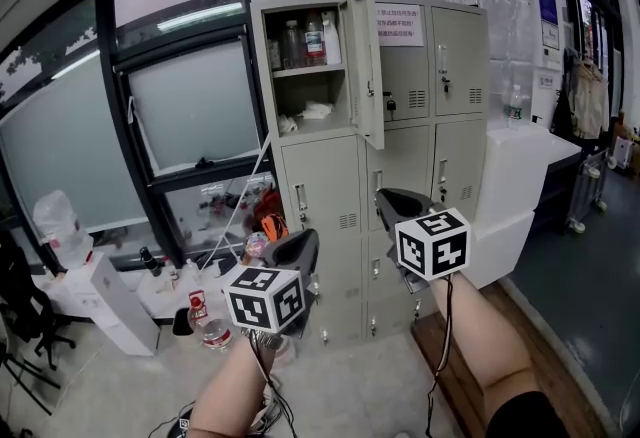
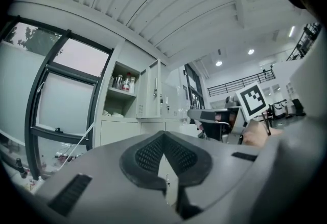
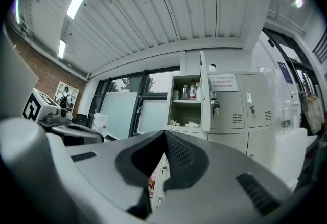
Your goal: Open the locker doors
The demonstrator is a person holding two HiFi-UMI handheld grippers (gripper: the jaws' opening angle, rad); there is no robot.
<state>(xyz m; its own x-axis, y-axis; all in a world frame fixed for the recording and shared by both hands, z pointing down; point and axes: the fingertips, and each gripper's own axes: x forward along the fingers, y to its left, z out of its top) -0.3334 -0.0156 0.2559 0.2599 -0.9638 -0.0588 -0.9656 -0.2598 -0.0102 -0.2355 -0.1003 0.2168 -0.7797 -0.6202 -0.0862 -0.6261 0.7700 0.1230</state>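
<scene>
**One locker door open; both grippers clenched and empty**

In the head view a large window [image 1: 190, 96] fills 9 to 11 o'clock. Below it, at 8 to 9 o'clock, a water jug [image 1: 55, 221] sits by a white stand [image 1: 105, 301]. A dark chair [image 1: 20, 321] is at the left edge. Small floor bottles [image 1: 208, 326] stand among clutter at 7 o'clock.

The left gripper [image 2: 163, 136] shows at 6 to 7 o'clock on a bare forearm [image 1: 235, 386], with its cube [image 1: 265, 298] facing the camera. Its jaws are clenched, the pads meet at the tip, and nothing is between them.

The locker [image 1: 325, 186] stands at the centre and reaches up to 12 o'clock. Its top-left door [image 1: 366, 66], at 12 o'clock, is swung out and seen nearly edge-on. Inside it, shelf bottles [image 1: 305, 38] stand on the upper shelf and a white cloth [image 1: 315, 111] lies below. A notice [image 1: 400, 24] is stuck on the top-middle door. Every other door in view is shut. The grippers partly cover the lowest row.

The right gripper [image 3: 164, 135] shows at 4 o'clock. Its jaws are also pressed together with nothing held. Both grippers point level at the locker and neither touches it.

A white counter [image 1: 520, 176] sits just right of the locker at 3 o'clock, with one clear bottle [image 1: 515, 106] on it. Clothes [image 1: 585, 96] hang at 2 o'clock.
</scene>
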